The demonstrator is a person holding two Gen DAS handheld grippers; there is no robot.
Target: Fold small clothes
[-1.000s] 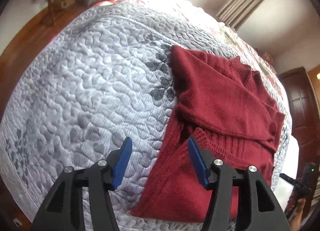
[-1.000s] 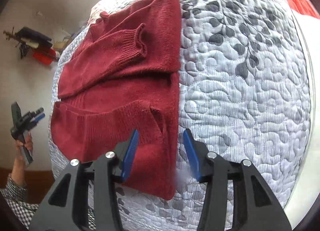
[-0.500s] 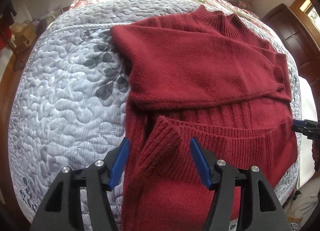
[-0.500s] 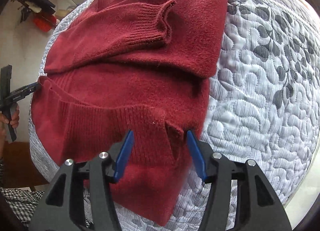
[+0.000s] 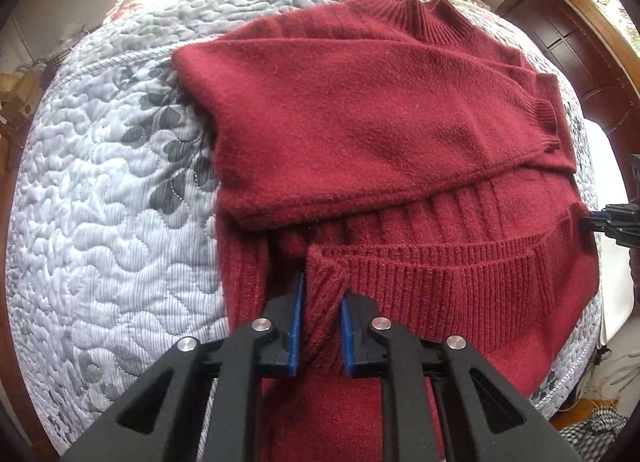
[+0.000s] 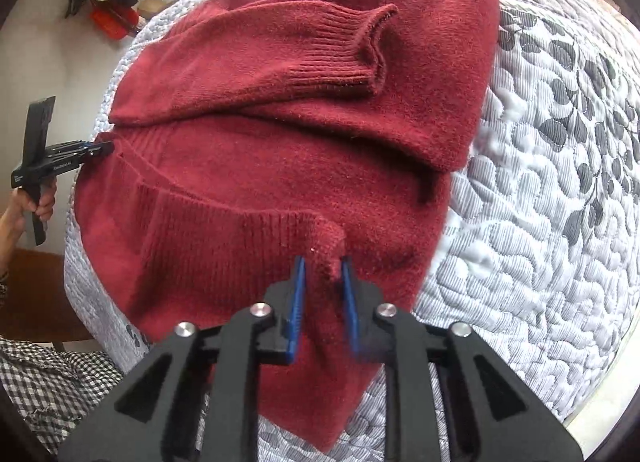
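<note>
A dark red knitted sweater [image 5: 380, 133] [image 6: 304, 141] lies on the quilted bed, both sleeves folded across its chest. Its ribbed hem [image 5: 440, 270] is turned up over the body. My left gripper [image 5: 322, 302] is shut on the hem's left corner, which bunches between the blue pads. My right gripper [image 6: 322, 282] is shut on the hem's right corner in the same way. Each gripper shows in the other's view, pinching the far edge: the right one [image 5: 600, 219] and the left one [image 6: 92, 149], held by a hand [image 6: 38, 201].
A grey-white quilt [image 5: 104, 221] [image 6: 560, 201] with a dark leaf pattern covers the bed. A dark wooden cabinet [image 5: 568, 41] stands at the back right. Red and black items [image 6: 104, 1] hang on the wall. A checked sleeve [image 6: 48, 382] is at the lower left.
Both grippers have moved forward onto the sweater and gone from open to shut on the two corners of the turned-up ribbed hem.
</note>
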